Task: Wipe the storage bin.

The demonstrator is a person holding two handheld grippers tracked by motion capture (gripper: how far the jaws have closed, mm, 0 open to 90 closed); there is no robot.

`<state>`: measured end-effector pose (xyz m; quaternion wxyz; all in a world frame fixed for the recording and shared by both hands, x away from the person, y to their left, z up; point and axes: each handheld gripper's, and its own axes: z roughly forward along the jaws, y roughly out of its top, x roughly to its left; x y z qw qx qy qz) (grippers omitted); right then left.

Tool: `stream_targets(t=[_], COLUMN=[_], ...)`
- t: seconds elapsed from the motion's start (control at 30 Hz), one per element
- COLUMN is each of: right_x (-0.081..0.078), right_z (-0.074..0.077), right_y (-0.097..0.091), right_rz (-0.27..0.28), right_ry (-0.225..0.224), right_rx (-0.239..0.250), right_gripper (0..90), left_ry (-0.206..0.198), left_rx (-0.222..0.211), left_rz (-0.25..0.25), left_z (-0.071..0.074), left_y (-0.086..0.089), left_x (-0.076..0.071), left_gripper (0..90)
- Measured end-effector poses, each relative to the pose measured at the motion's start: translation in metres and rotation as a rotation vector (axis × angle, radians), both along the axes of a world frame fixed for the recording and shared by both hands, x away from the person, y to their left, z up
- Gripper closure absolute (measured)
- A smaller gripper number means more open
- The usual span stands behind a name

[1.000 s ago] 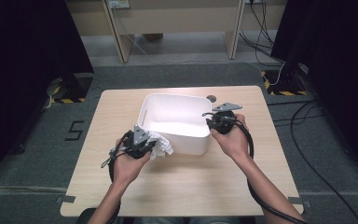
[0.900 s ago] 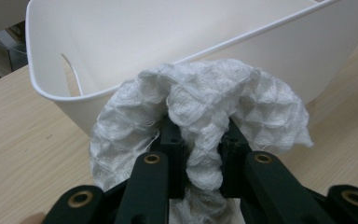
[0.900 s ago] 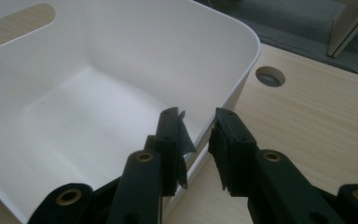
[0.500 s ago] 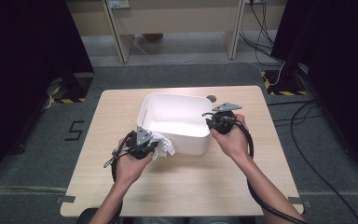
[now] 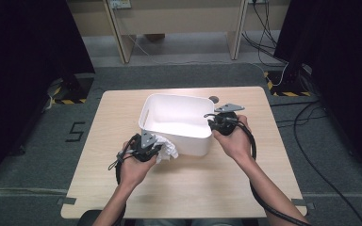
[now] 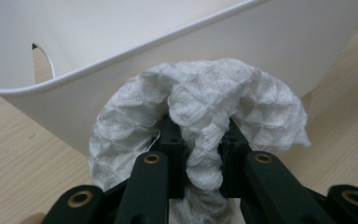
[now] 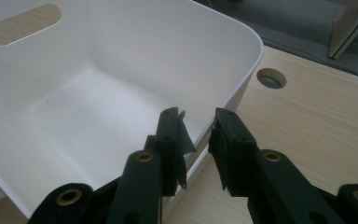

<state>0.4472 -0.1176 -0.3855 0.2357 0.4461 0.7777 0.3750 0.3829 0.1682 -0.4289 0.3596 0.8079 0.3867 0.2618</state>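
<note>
Wooden table (image 5: 122, 188) carried a white tub (image 5: 179, 125); just outside its near wall the left gripper (image 6: 200, 144) pinched a soft, light waffle cloth (image 6: 205, 102), bunched mid-fold. Right gripper (image 7: 198, 140) straddled the tub's rim, pads not visibly pressing it

Light wooden table (image 5: 122, 108) carrying a white bin (image 5: 179, 123) near centre; cable hole (image 5: 213, 99) sitting at one o'clock.

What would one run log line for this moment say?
left gripper: shut on white cloth, outside bin's near wall | right gripper: jaws astride white bin rim | bin: empty | table: wooden
</note>
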Motion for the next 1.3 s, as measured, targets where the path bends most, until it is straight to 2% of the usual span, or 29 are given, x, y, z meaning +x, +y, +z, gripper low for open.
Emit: stream_targets(t=[0.37,0.5,1.3], right_x=[0.0,-0.001,-0.001], right_z=[0.001,0.001,0.001], right_y=[0.0,0.001,0.001], right_rz=[0.005,0.006,0.007], right_ry=[-0.002,-0.007,-0.007], right_rx=[0.002,-0.002,0.001], right_gripper=[72.9,73.0,73.0], left_ry=[0.011,0.013,0.056], left_rx=[0.013,0.006,0.008], left_rz=[-0.005,-0.004,-0.008], left_z=[-0.01,-0.016,-0.03], left_y=[-0.002,-0.003,-0.006], left_x=[0.003,0.004,0.009], left_gripper=[76.3,76.4,76.3])
